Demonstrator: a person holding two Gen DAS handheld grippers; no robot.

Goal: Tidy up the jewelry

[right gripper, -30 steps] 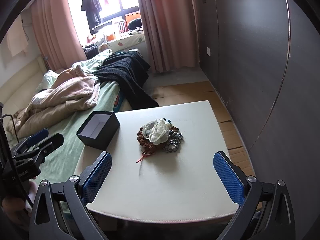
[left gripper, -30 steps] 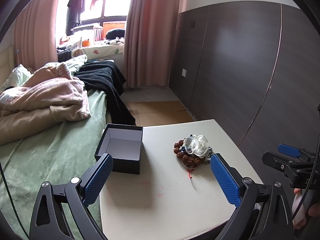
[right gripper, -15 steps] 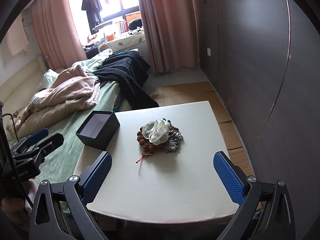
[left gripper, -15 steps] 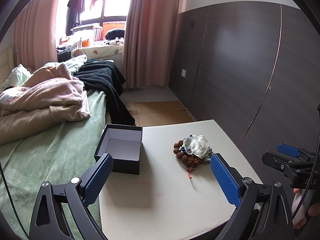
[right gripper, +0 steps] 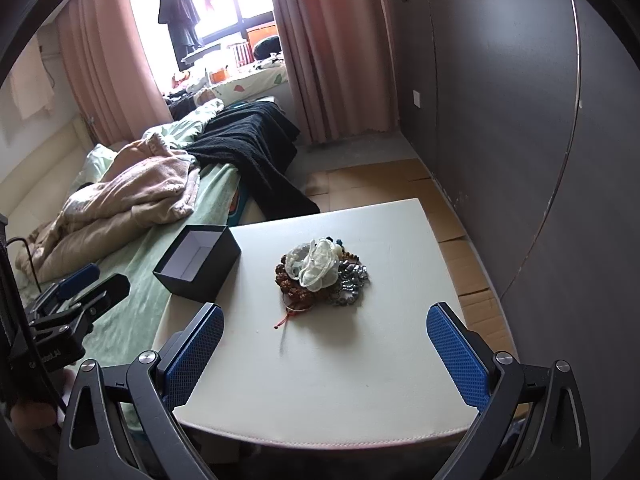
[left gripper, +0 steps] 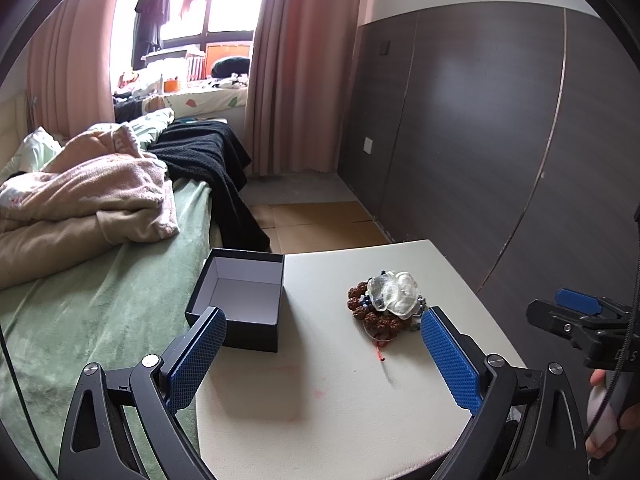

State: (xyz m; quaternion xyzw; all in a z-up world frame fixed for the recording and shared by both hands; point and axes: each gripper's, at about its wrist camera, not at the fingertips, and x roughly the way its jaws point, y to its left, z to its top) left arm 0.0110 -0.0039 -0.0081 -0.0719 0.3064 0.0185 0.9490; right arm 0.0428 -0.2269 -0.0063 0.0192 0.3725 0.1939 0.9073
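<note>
While both jaws stood released and empty, the jewelry pile [right gripper: 320,276] lay mid-bench [right gripper: 352,368], just right of the black box [right gripper: 198,262]. Judged light, loose and tangle-prone, its pale top piece fragile; grip the brown bead strand [right gripper: 292,282].

Very little differs from a second ago. In the right wrist view the jewelry pile [right gripper: 320,272] sits a shade lower in frame, so the right gripper [right gripper: 324,344] seems to tip or creep forward by a hair. At that view's left edge, the left gripper [right gripper: 100,284] appears nudged slightly rightward, though the fisheye warp there makes this hard to confirm. In the left wrist view any shift is too small to tell.
</note>
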